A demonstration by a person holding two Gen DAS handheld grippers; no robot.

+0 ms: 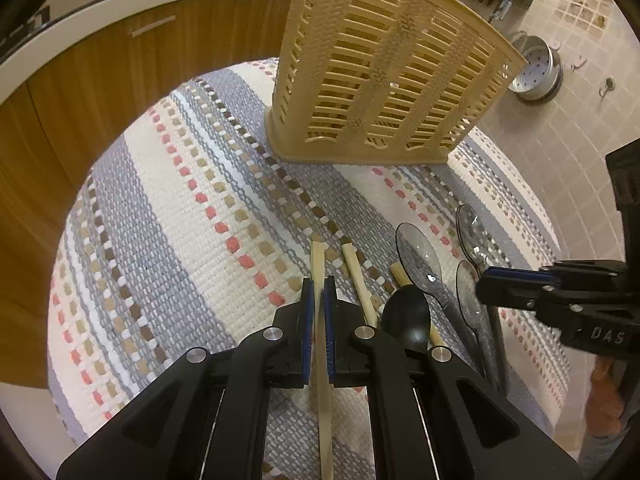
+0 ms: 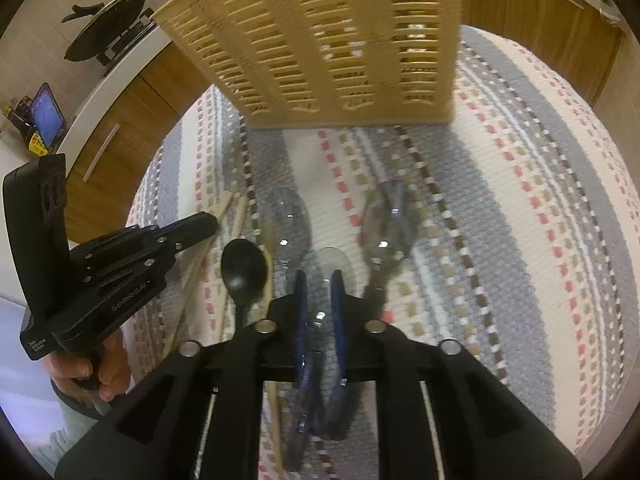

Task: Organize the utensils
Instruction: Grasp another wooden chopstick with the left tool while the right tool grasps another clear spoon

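Observation:
A beige slatted utensil holder (image 1: 380,76) stands at the far side of a striped woven mat (image 1: 180,208); it also shows in the right wrist view (image 2: 328,44). My left gripper (image 1: 319,288) is shut on a wooden chopstick (image 1: 318,264) low over the mat. Two more chopsticks (image 1: 358,280), a black spoon (image 1: 406,318) and clear plastic spoons (image 1: 418,258) lie to its right. My right gripper (image 2: 319,280) is shut on a clear spoon (image 2: 332,268). Two other clear spoons (image 2: 290,218) (image 2: 386,220) and the black spoon (image 2: 244,270) lie around it.
Wooden cabinets (image 1: 100,80) with a white counter curve behind the mat. A metal strainer (image 1: 536,70) hangs on the tiled wall. A black pan (image 2: 108,28) sits on the counter. The left gripper's body (image 2: 100,276) stands close at the left of the right one.

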